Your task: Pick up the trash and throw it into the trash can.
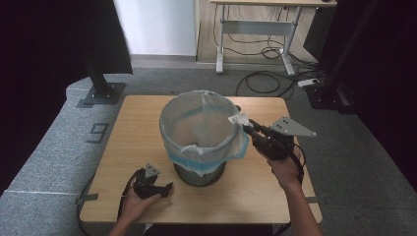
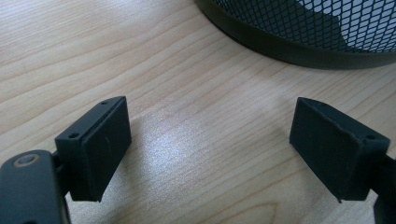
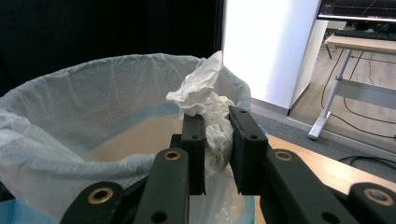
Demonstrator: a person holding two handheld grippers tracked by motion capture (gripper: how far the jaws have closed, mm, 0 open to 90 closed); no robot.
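**Inspector:** Right gripper view: the right gripper (image 3: 217, 140) has its jaws clamped on one crumpled tissue (image 3: 205, 100) at the rim of the lined bin (image 1: 199, 135).

**Clerk:** Next move?

**Inspector:** Likely carrying it over the opening and releasing. One bin, one tissue. Left gripper (image 2: 210, 149) rests on the table (image 1: 133, 142), jaws wide apart, holding nothing.

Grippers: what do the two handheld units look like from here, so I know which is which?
Both are black. The right gripper carries a large grey three-cornered plate and brass-coloured pivot rivets on its jaw links. The left gripper has a smaller grey plate, a black cable, and flat rectangular jaws. Forearms are bare, no sleeves.
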